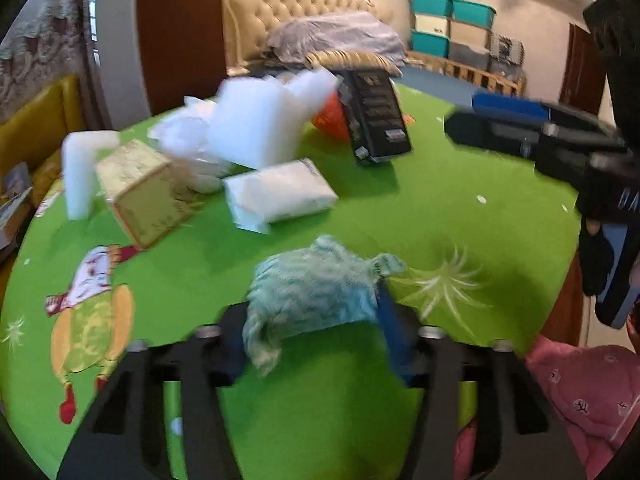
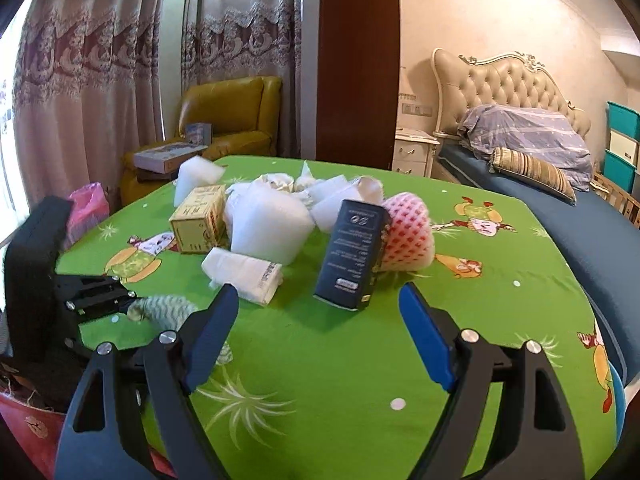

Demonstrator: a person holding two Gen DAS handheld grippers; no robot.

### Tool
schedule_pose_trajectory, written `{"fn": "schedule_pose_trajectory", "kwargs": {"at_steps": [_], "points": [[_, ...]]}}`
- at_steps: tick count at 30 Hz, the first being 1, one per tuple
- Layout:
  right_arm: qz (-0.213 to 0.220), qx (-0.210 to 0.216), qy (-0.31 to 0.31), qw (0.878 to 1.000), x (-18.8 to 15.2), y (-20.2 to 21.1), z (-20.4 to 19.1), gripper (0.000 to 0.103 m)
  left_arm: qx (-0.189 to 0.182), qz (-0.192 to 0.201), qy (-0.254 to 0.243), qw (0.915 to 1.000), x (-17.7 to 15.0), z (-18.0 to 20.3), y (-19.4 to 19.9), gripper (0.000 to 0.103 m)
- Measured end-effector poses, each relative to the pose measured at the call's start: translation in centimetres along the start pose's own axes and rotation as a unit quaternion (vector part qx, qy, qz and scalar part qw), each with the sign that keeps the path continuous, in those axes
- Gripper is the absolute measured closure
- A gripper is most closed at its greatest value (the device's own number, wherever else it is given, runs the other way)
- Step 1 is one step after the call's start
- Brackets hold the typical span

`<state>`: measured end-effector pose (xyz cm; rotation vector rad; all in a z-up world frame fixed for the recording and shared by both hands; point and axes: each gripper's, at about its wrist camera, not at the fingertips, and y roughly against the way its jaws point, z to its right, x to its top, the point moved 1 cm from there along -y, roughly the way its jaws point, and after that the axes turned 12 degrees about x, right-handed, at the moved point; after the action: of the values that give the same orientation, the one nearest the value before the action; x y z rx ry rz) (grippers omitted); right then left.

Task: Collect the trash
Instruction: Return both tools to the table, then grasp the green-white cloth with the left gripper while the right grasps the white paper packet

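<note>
tablecloth (image 2: 340,360) green, cartoon print | rag (image 1: 316,280) pale teal | box (image 2: 352,256) navy

Two boxes: yellow box (image 2: 199,218), dark box (image 2: 352,254); one tissue pack (image 2: 244,274).

crumpled wad (image 1: 316,284) nearest on table (image 1: 400,208), tissue pack (image 1: 280,194) behind, box (image 1: 376,116) beyond

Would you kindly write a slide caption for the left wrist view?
Left gripper closed on a crumpled green-white wrapper on the green tablecloth, trash pile behind.
</note>
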<state>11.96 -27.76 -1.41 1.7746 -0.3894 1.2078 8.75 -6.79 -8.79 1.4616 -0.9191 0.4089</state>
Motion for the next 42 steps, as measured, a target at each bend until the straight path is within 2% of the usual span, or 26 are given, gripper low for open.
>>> {"fn": "schedule_pose_trajectory", "kwargs": {"at_steps": [2, 5, 11, 16, 19, 25, 26, 30, 32, 36, 42], "points": [[-0.01, 0.005, 0.002, 1.0, 0.0, -0.8, -0.5, 0.023, 0.008, 0.022, 0.026, 0.9994, -0.3, -1.4, 1.2, 0.064], [-0.025, 0.018, 0.008, 1.0, 0.1, -2.2, -1.7, 0.023, 0.043, 0.049, 0.047, 0.9967, -0.5, -3.3, 2.6, 0.064], [-0.063, 0.023, 0.045, 0.997, 0.7, -6.4, -4.2, 0.023, 0.087, 0.062, 0.087, 0.9905, -1.3, -6.9, 4.7, 0.064], [-0.105, 0.026, 0.046, 0.993, 1.4, -10.0, -3.8, 0.023, 0.09, 0.062, 0.109, 0.9881, -1.9, -8.5, 5.7, 0.064], [-0.14, 0.037, 0.026, 0.989, 1.9, -12.0, -3.0, 0.023, 0.086, 0.059, 0.115, 0.9879, -1.9, -8.9, 5.7, 0.064], [-0.135, 0.043, 0.054, 0.988, 3.4, -14.0, -3.8, 0.024, 0.085, 0.06, 0.116, 0.9878, -1.9, -8.7, 5.9, 0.064], [-0.14, 0.05, 0.056, 0.987, 3.3, -14.4, -4.2, 0.026, 0.086, 0.061, 0.115, 0.9877, -1.9, -8.6, 5.9, 0.064], [-0.145, 0.059, 0.068, 0.985, 3.0, -14.2, -4.8, 0.049, 0.091, 0.062, 0.119, 0.9868, -2.0, -9.0, 6.1, 0.064], [-0.144, 0.066, 0.066, 0.985, 2.7, -13.7, -5.0, 0.055, 0.091, 0.061, 0.125, 0.9862, -2.1, -9.2, 6.0, 0.064], [-0.144, 0.074, 0.059, 0.985, 2.1, -12.6, -5.0, 0.059, 0.089, 0.054, 0.13, 0.9861, -2.2, -9.4, 5.5, 0.064], [-0.166, 0.071, 0.03, 0.983, 1.5, -13.2, -4.4, 0.057, 0.089, 0.039, 0.132, 0.9865, -2.5, -9.2, 4.5, 0.064]]}}
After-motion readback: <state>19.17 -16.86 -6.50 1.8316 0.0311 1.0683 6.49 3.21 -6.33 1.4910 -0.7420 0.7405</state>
